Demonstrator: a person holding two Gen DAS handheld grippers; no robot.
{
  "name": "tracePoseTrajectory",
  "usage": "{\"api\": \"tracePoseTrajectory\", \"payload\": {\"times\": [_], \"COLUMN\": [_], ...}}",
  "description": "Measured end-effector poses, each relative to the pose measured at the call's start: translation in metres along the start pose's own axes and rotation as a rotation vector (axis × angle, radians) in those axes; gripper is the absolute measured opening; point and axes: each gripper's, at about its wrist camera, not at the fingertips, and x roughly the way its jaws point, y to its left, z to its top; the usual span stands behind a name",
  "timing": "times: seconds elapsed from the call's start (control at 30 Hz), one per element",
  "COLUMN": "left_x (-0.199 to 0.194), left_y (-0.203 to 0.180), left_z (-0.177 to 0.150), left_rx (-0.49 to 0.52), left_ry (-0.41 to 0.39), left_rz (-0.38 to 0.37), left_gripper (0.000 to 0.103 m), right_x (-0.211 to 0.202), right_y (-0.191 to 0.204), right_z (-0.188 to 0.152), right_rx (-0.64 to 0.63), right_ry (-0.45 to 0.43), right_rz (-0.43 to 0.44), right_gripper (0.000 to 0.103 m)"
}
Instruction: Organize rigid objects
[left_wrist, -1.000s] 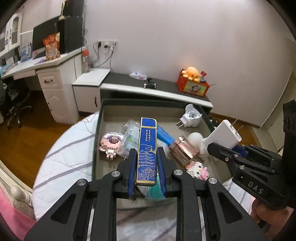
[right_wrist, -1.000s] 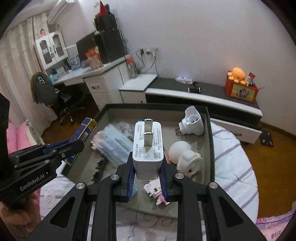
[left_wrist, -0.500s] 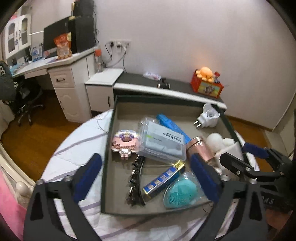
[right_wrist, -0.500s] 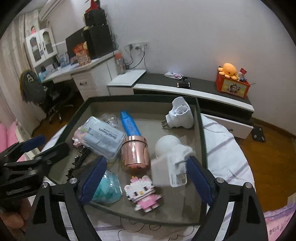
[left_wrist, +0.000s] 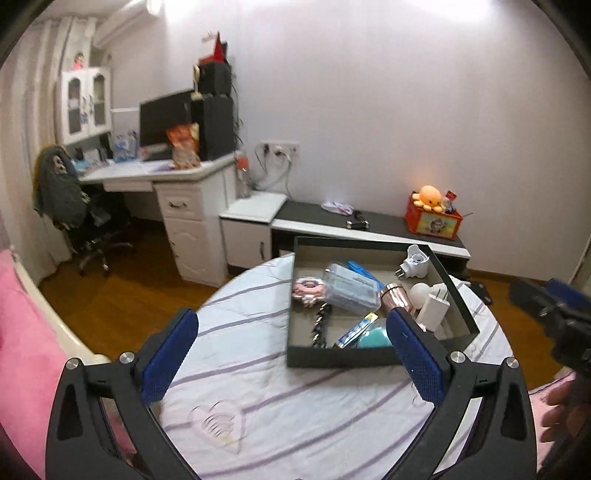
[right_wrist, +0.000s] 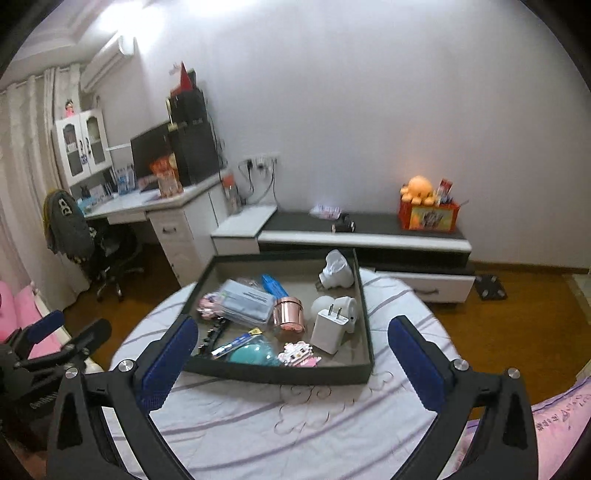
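Left wrist view: the left gripper (left_wrist: 291, 332) is spread wide with nothing between its blue pads, held above a round bed with a striped white cover (left_wrist: 258, 387). A dark shallow tray (left_wrist: 332, 358) sits on the cover ahead and to the right. Inside it lie a pink block figure (left_wrist: 308, 290), a clear plastic case (left_wrist: 351, 291), a copper-coloured cylinder (left_wrist: 397, 297), a white charger (left_wrist: 432, 308) with its prongs up, a blue narrow box (left_wrist: 356, 330) and a teal round item (left_wrist: 376, 338). A white plug adapter (left_wrist: 415, 260) rests in the tray's far right corner. The right gripper (left_wrist: 546, 299) shows at the right edge, apart from the tray.

Right wrist view: the right gripper (right_wrist: 288, 332) is likewise spread wide and empty, short of the tray (right_wrist: 280, 374). The charger (right_wrist: 328, 326) leans beside a white round object (right_wrist: 325, 304), near the cylinder (right_wrist: 288, 314). The blue box (right_wrist: 236, 341) lies touching the teal item (right_wrist: 251, 354), with a second pink-and-white block figure (right_wrist: 299, 354) close to the near wall. The left gripper (right_wrist: 74, 328) appears at the left, its jaws parted.
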Motion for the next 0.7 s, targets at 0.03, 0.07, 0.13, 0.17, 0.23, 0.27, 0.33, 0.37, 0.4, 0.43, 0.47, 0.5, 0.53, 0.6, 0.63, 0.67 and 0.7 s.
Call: {"api": "tracePoseTrajectory", "payload": {"times": [0.03,0.07,0.13,0.17,0.23,0.27,0.33,0.37,0.4,0.43,0.47,0.5,0.53,0.6,0.63,0.67,0.7], "left_x": [-0.009,-0.022,-0.041,-0.049,-0.063,-0.073,-0.085,-0.092,-0.098,-0.103,-0.108,-0.112,-0.118,-0.129,-0.134,-0.140,-0.146], "left_y": [0.000,0.001,0.003,0.005,0.007,0.009,0.012,0.014,0.015,0.016,0.018,0.018,0.019,0.016,0.015,0.014,0.014], "left_z": [-0.003,-0.007,-0.017,-0.021,-0.030,-0.037,-0.045,-0.053,-0.057,-0.062,-0.067,-0.070,-0.075,-0.083,-0.086,-0.090,-0.094], "left_rx": [0.004,0.008,0.005,0.001,-0.006,-0.017,-0.033,-0.042,-0.046,-0.050,-0.054,-0.056,-0.057,-0.047,-0.040,-0.034,-0.030], "left_ry": [-0.009,-0.024,-0.055,-0.061,-0.066,-0.073,-0.084,-0.083,-0.080,-0.079,-0.077,-0.074,-0.071,-0.077,-0.081,-0.086,-0.092], "left_rz": [0.011,0.030,0.053,0.061,0.067,0.075,0.085,0.087,0.081,0.071,0.061,0.057,0.053,0.052,0.052,0.050,0.046], "left_gripper": [0.103,0.103,0.103,0.103,0.103,0.103,0.103,0.103,0.103,0.103,0.103,0.103,0.103,0.103,0.103,0.103,0.103], "right_x": [-0.016,-0.027,-0.047,-0.058,-0.075,-0.084,-0.098,-0.106,-0.112,-0.119,-0.126,-0.132,-0.139,-0.153,-0.159,-0.165,-0.171], "right_y": [0.005,0.009,0.017,0.022,0.025,0.027,0.030,0.031,0.031,0.031,0.031,0.031,0.030,0.028,0.028,0.028,0.028], "right_z": [-0.004,-0.007,-0.014,-0.019,-0.028,-0.033,-0.043,-0.049,-0.054,-0.060,-0.065,-0.069,-0.075,-0.085,-0.089,-0.095,-0.100], "right_rx": [-0.007,-0.013,-0.028,-0.035,-0.032,-0.031,-0.037,-0.037,-0.033,-0.026,-0.023,-0.020,-0.013,-0.001,0.004,0.007,0.008], "right_ry": [-0.018,-0.033,-0.052,-0.059,-0.074,-0.085,-0.103,-0.107,-0.113,-0.120,-0.128,-0.136,-0.148,-0.170,-0.178,-0.185,-0.191], "right_rz": [-0.005,-0.007,-0.013,-0.020,-0.021,-0.025,-0.043,-0.051,-0.049,-0.047,-0.051,-0.058,-0.065,-0.076,-0.081,-0.087,-0.092], "right_gripper": [0.103,0.103,0.103,0.103,0.103,0.103,0.103,0.103,0.103,0.103,0.103,0.103,0.103,0.103,0.103,0.103,0.103]}}
